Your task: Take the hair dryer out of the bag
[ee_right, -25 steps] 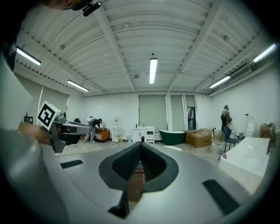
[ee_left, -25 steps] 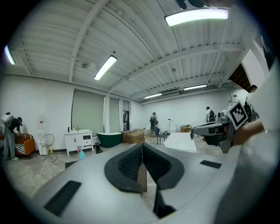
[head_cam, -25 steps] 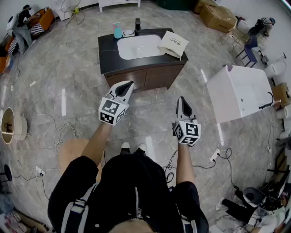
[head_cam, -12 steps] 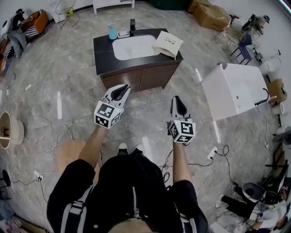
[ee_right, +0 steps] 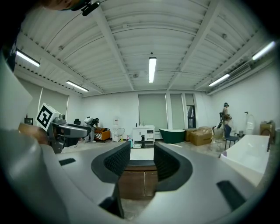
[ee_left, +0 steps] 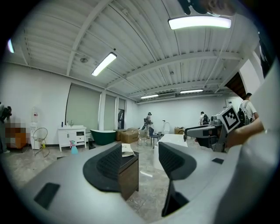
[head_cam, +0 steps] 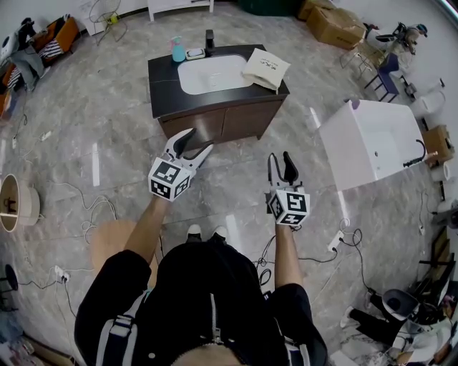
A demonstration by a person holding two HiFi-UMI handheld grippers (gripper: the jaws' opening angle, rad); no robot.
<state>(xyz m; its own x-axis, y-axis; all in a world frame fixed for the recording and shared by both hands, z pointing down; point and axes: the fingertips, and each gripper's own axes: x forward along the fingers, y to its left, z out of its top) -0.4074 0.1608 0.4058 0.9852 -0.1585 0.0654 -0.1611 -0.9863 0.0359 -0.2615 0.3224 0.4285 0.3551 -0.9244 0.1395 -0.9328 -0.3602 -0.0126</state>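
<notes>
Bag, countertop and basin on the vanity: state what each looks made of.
Bag: cream and matte, lying limp with soft edges and small dark print, so probably cloth or canvas.
Countertop: black and smooth with a faint sheen, perhaps stone or laminate; the look leaves it open.
Basin: plain glossy white, rounded rectangular bowl, likely ceramic.

Seeing only the outside of the cream bag (head_cam: 266,69) on the sink cabinet (head_cam: 163,86); not making out its contents, nor reading the small print on it. Catching only a part of that bag in the left gripper view, and only a strip of the cabinet front in the right gripper view. Losing part of the person (head_cam: 207,300) at the bottom edge of the head view, and part of the green tub (head_cam: 273,6) at the top edge. Not telling the far figures by the back wall apart, being too small.
</notes>
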